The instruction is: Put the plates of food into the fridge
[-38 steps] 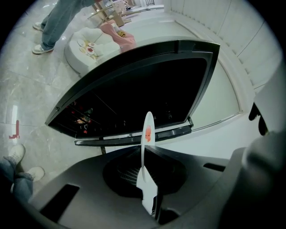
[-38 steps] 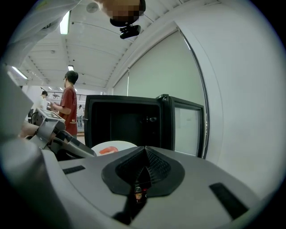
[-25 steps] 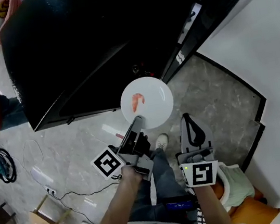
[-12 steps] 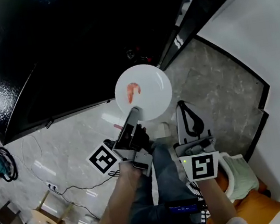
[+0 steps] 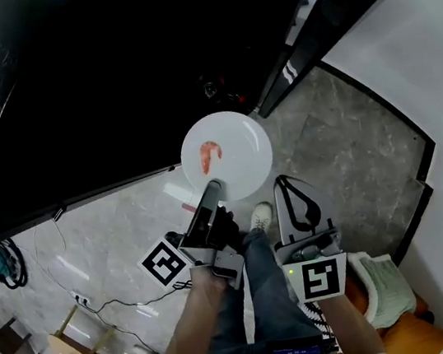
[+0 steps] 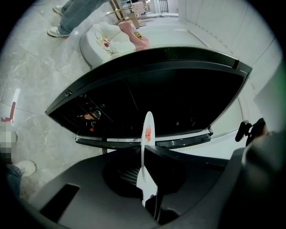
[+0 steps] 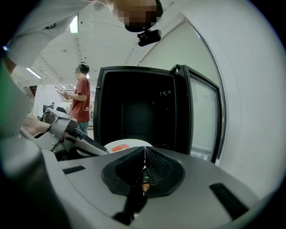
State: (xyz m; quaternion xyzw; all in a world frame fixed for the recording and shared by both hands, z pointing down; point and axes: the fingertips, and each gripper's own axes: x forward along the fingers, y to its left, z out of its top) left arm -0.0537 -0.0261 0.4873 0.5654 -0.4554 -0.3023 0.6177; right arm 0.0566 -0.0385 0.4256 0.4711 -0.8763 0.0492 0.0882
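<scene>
Our left gripper [image 5: 212, 190] is clamped on the near rim of a white round plate [image 5: 240, 161]. In the head view we hold that plate level above the grey marble floor [image 5: 341, 145], at the front edge of the open black fridge [image 5: 106, 82]. An orange-pink piece of food [image 5: 209, 155] lies on the plate's left half. Our right gripper [image 5: 283, 182] hangs just beside the plate's near right edge.

In the left gripper view we see the plate edge-on, its rim pinched between the two jaws. The food shows on its face, and the fridge's dark interior lies beyond.

In the right gripper view we find the jaws pressed together with nothing between them. Past them sits the plate with its food, the left gripper to its left. The fridge stands open, its glass-fronted door [image 7: 201, 112] swung to the right. A person in a red shirt [image 7: 82, 100] stands left of the fridge.
</scene>
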